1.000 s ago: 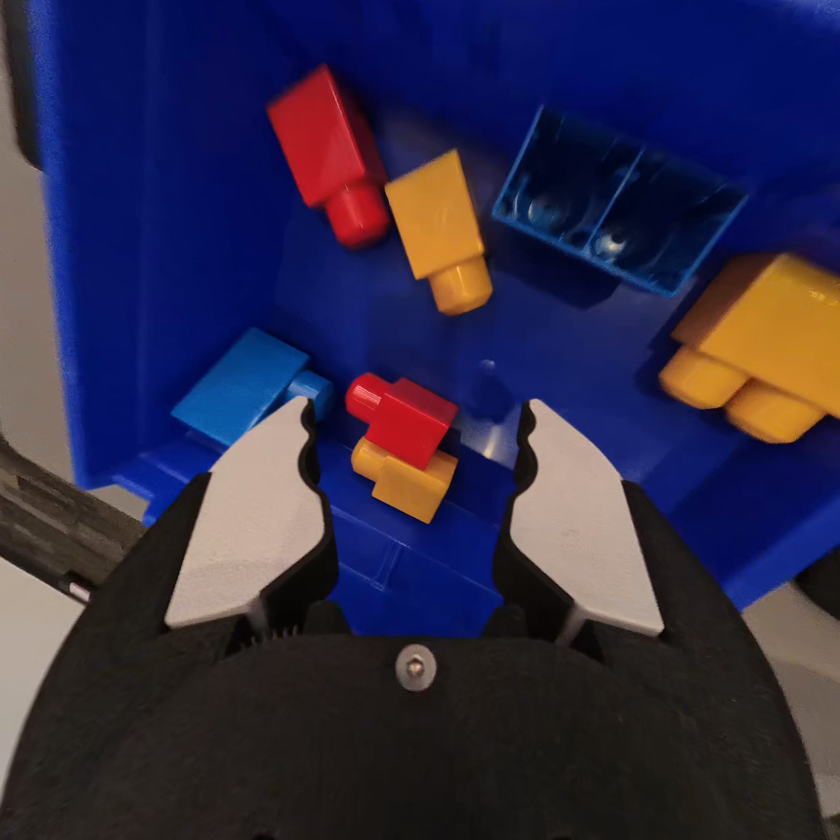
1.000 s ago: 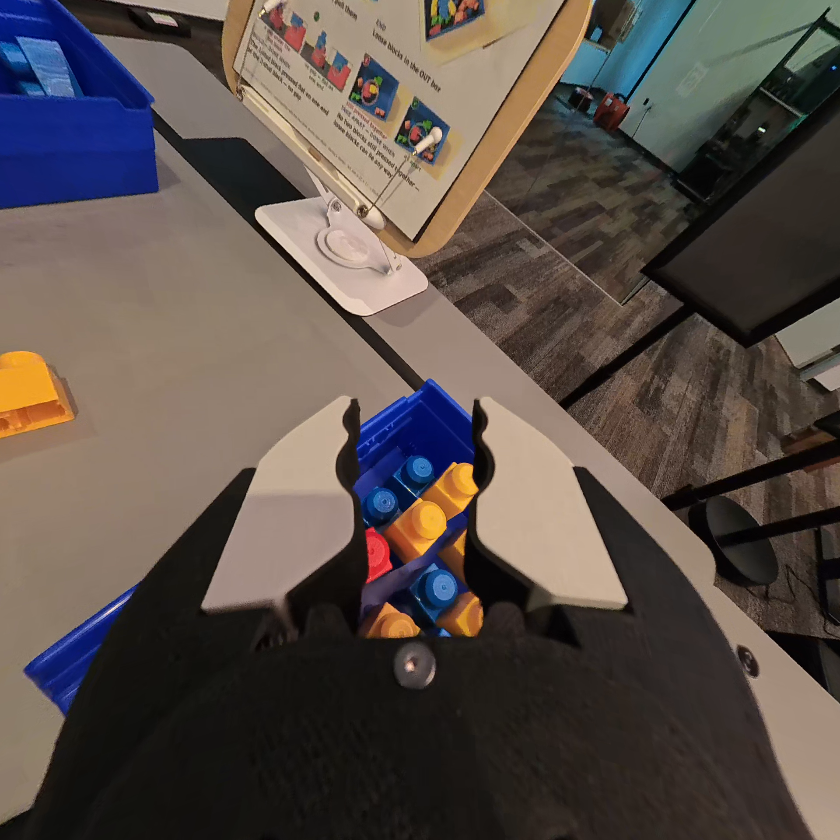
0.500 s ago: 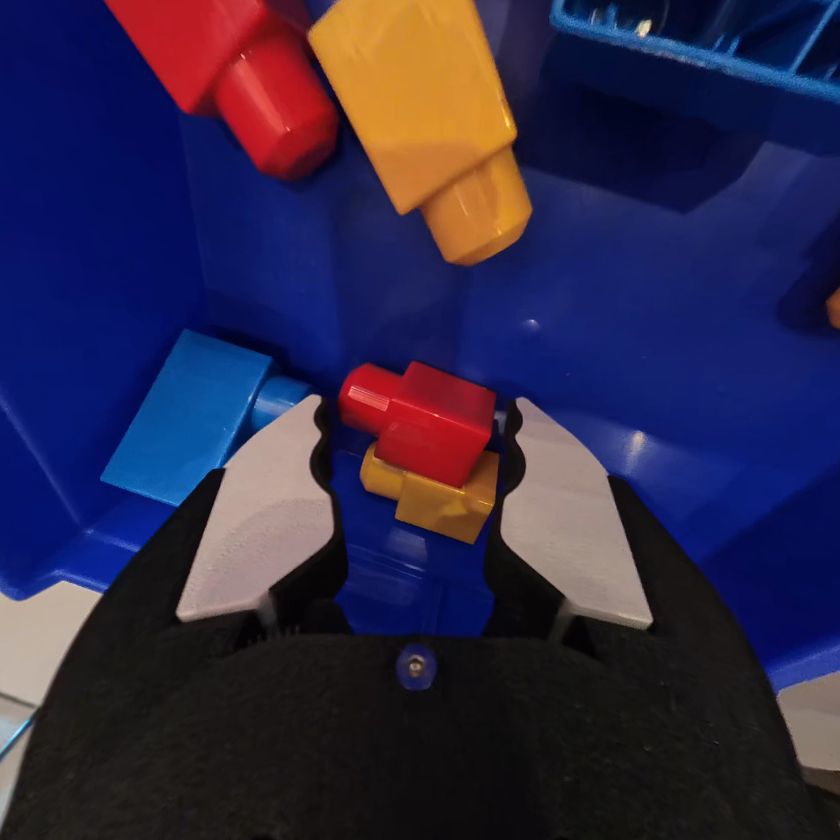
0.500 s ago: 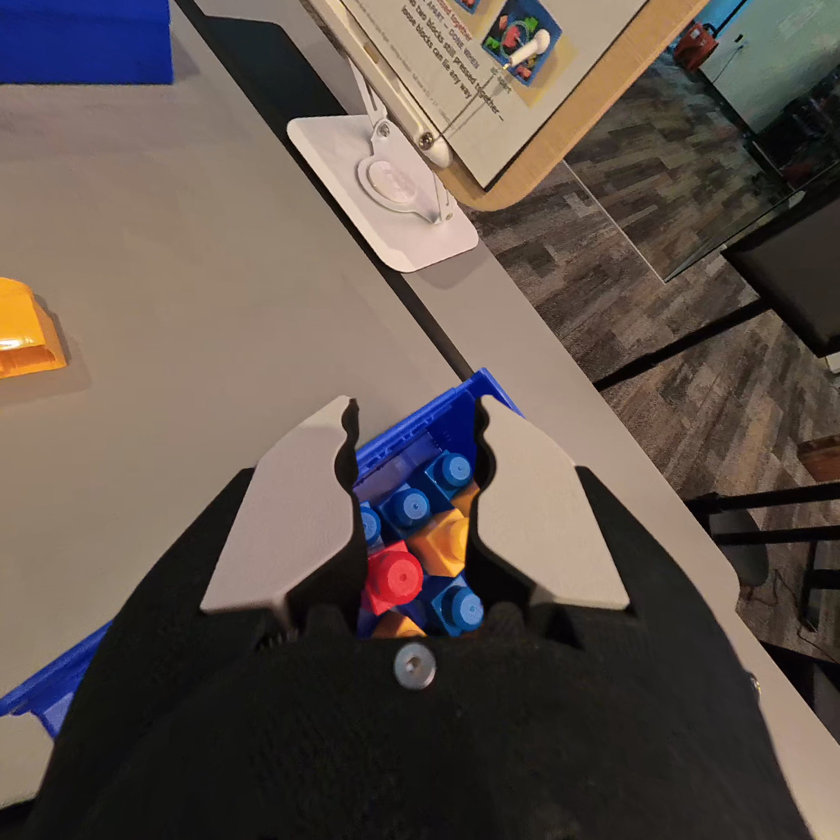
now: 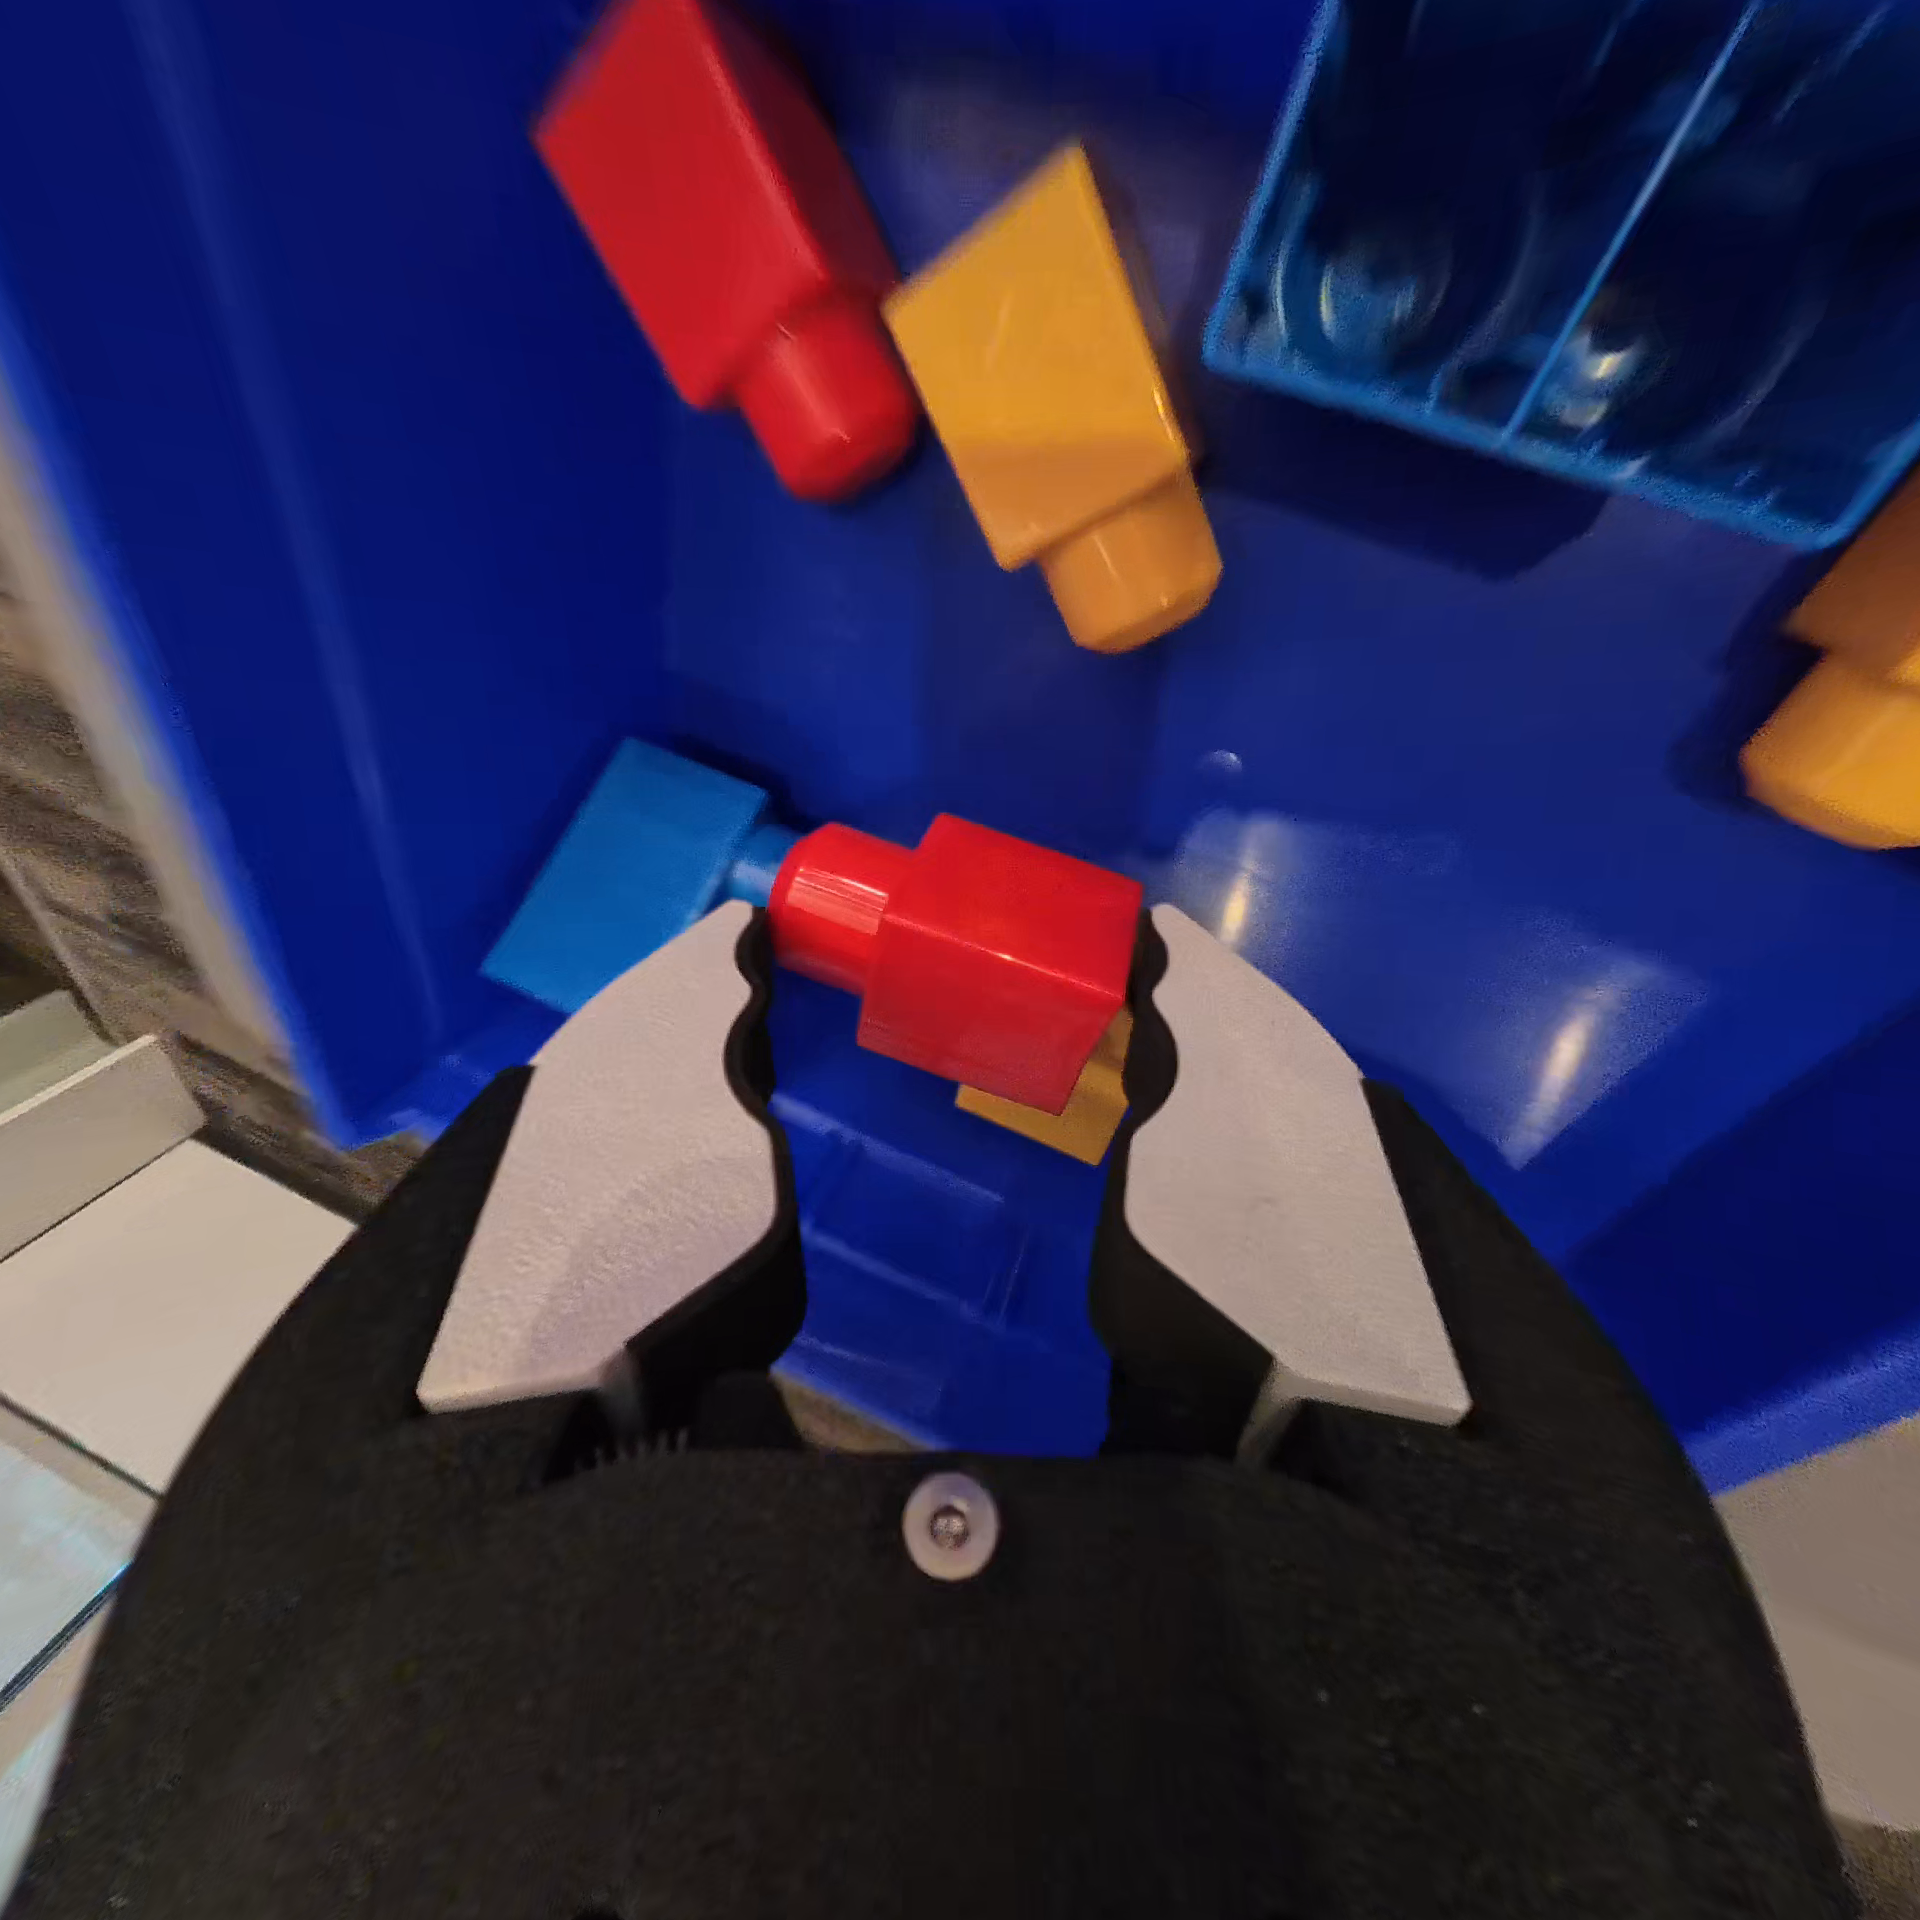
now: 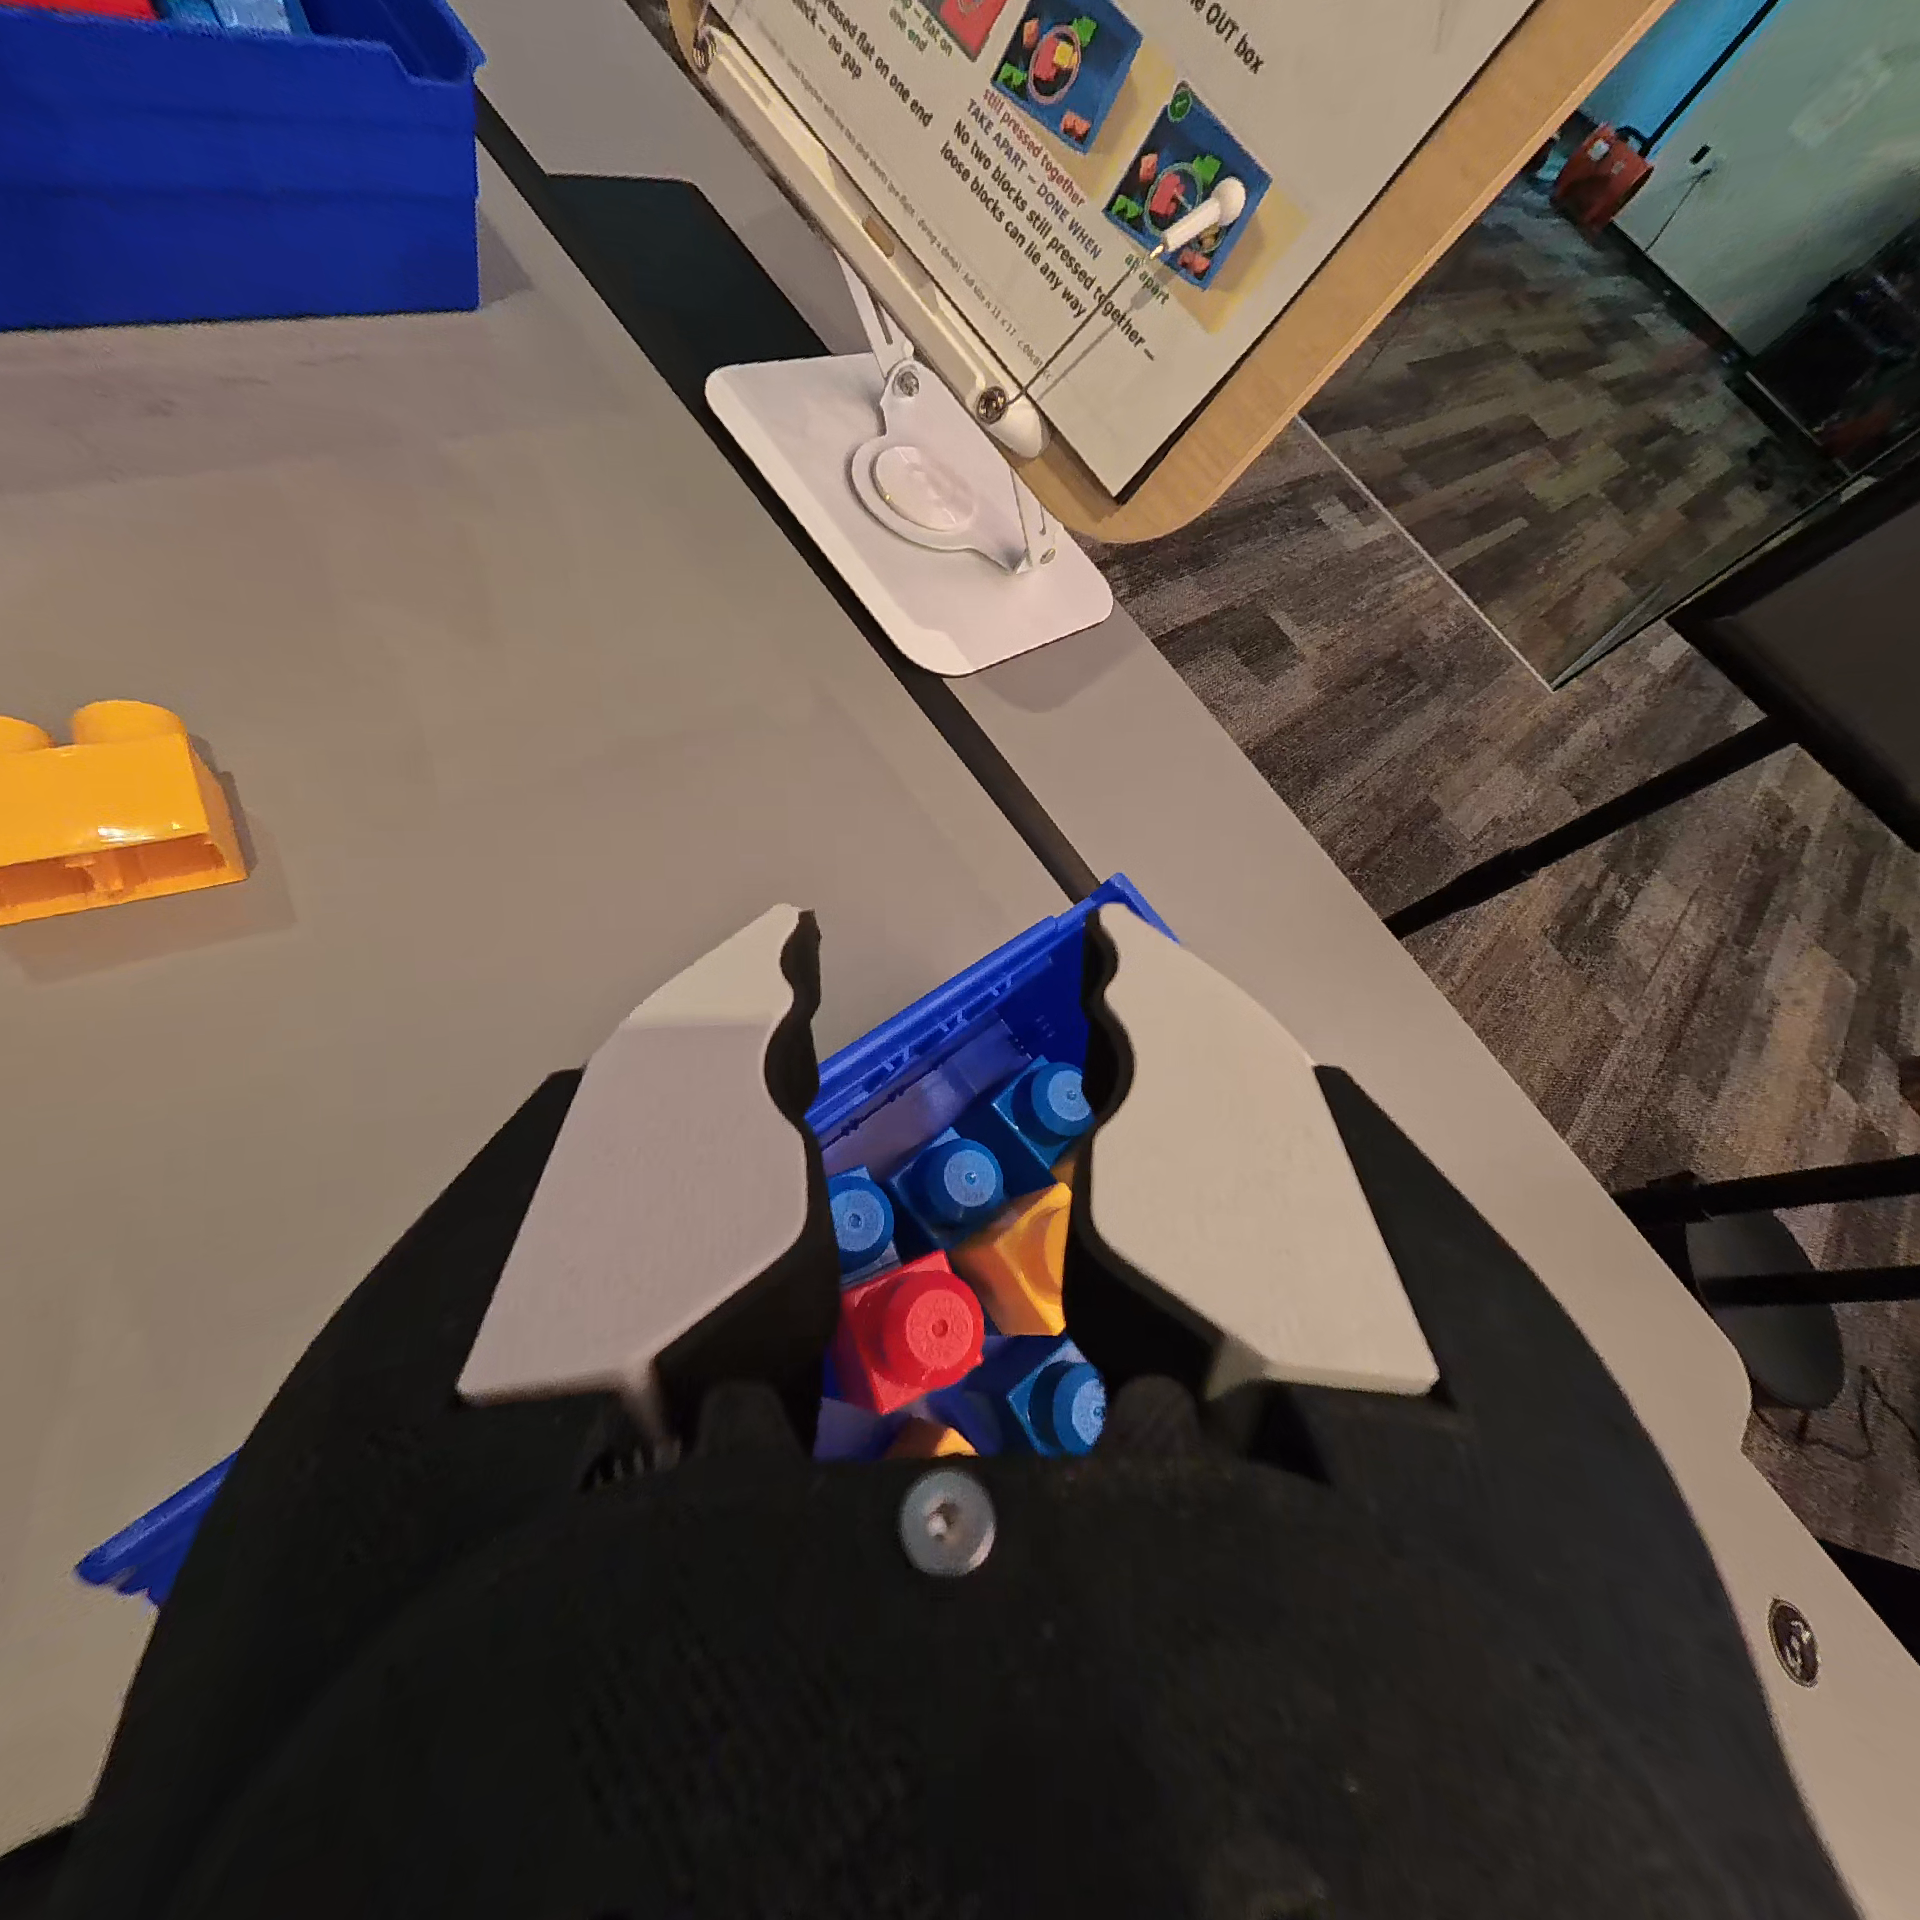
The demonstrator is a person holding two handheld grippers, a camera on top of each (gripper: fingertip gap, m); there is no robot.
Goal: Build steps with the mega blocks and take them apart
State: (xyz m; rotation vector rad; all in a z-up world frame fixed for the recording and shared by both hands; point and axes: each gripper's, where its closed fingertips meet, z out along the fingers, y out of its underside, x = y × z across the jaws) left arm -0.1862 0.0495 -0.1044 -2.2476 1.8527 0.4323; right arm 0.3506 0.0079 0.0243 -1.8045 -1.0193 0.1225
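left gripper (image 5: 951,961): your fingers are clamped end to end on the red block (image 5: 966,956) over the blue bin (image 5: 1455,1039); yellow block (image 5: 1081,1107) sits just beneath.
handling: light, stiff, glossy plastic, probably slippery; grip flat faces, not the stud.
right gripper (image 6: 951,966): fingers apart, empty, above the full bin (image 6: 966,1013).

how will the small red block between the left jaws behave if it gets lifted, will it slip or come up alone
The red block looks like hard, glossy plastic, so it should stay stiff but might slip a little. The left gripper meets it partly at the rounded stud, so it may twist. The yellow block beneath may be pressed on and come along; that joint is hidden.
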